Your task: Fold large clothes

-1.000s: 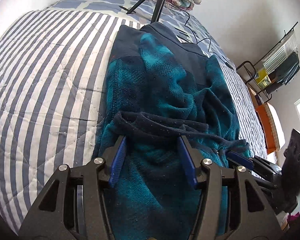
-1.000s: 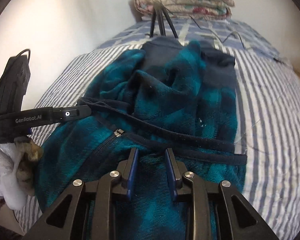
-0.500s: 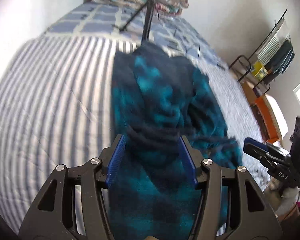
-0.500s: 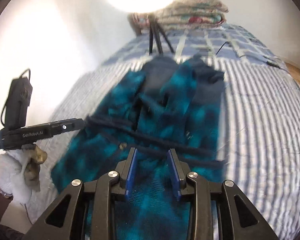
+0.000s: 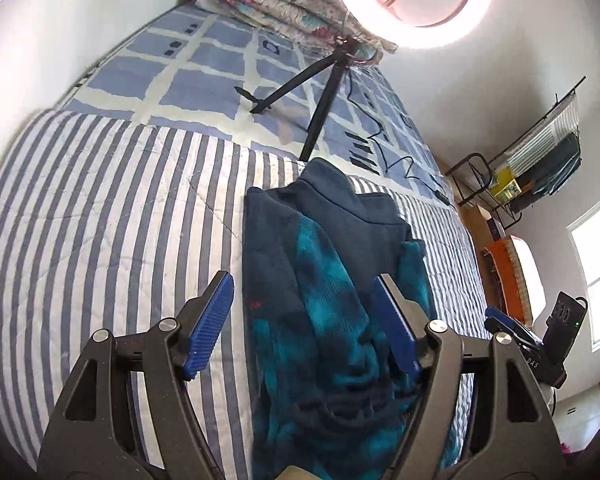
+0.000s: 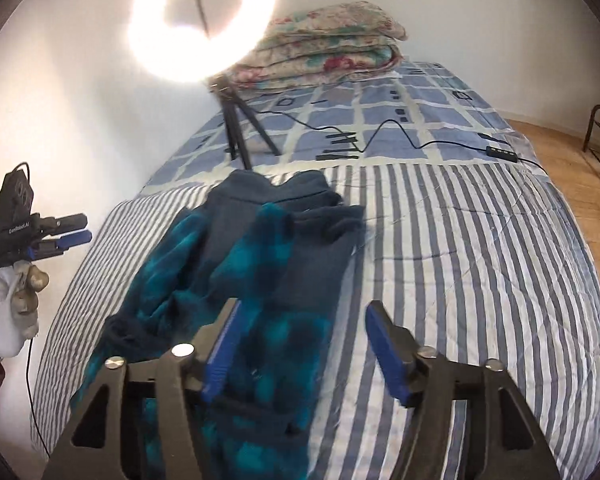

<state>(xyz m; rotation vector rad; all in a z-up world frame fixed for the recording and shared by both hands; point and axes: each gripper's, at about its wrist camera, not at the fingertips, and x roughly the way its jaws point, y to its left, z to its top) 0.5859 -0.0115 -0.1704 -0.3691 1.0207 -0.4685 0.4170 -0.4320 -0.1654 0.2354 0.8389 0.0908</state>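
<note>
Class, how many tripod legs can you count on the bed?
3: in the right view, the tripod's legs splay left, centre and right under the ring light, beyond the fleece.

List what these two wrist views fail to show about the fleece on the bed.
- Near hem of the teal fleece jacket: left wrist view, cut off by the bottom edge and covered by the left hand-held gripper.
- Its near right part: right wrist view, blurred, behind the right hand-held gripper.
- Small red mark: too small to read.
- Layers underneath: hidden by the top fabric.
</note>
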